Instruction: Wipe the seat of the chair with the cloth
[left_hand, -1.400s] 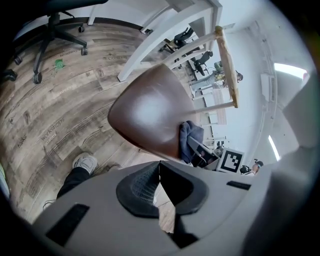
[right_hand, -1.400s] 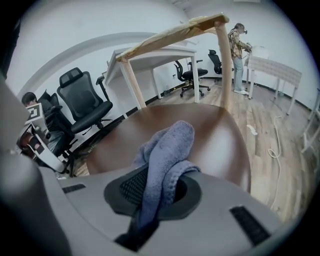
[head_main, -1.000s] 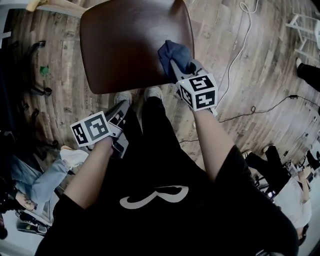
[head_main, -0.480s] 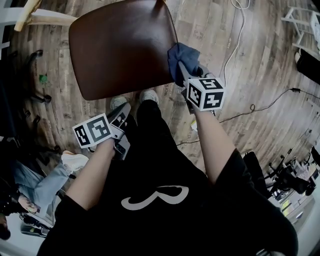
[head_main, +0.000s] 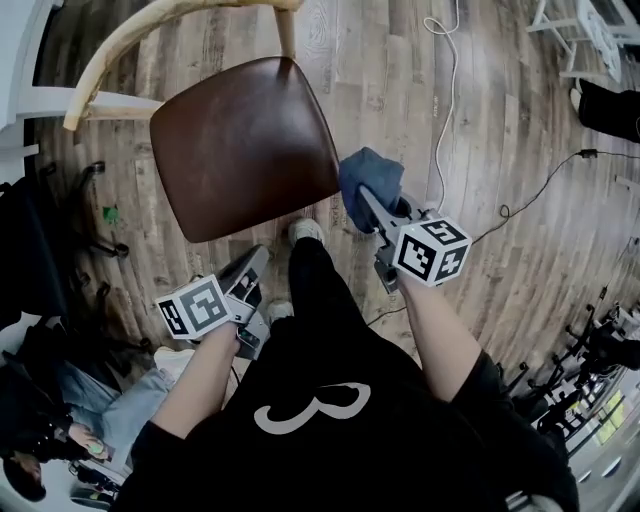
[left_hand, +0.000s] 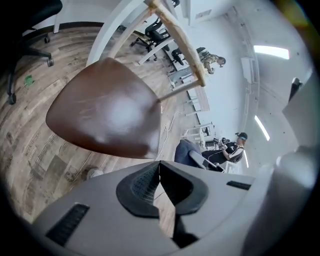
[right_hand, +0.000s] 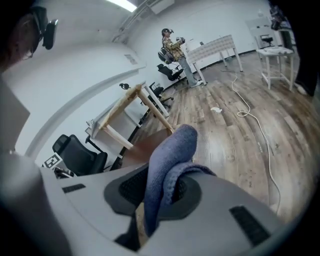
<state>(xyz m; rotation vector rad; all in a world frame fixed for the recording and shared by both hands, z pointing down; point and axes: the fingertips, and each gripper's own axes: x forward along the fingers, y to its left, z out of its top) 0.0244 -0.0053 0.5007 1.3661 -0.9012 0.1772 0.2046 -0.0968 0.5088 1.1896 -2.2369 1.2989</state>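
The chair's brown seat (head_main: 240, 145) lies below me, with its pale wooden back rail (head_main: 150, 35) at the far side. My right gripper (head_main: 372, 205) is shut on the blue cloth (head_main: 368, 178), which hangs just off the seat's right front corner, above the floor. In the right gripper view the cloth (right_hand: 167, 165) bulges up between the jaws, with the seat (right_hand: 150, 145) behind it. My left gripper (head_main: 250, 268) hangs near my left leg, in front of the seat's front edge, shut and empty. The left gripper view looks up across the seat (left_hand: 107, 115).
Wooden floor all round. A white cable (head_main: 445, 110) runs over the floor to the right of the chair, and a black cable (head_main: 540, 190) further right. Office chair bases (head_main: 95, 180) stand left of the chair. My shoes (head_main: 303, 231) are at the seat's front edge.
The right gripper has carried the cloth off the seat's right edge to beside its front corner. The view has shifted, so the chair shows lower and its back rail has come into sight.
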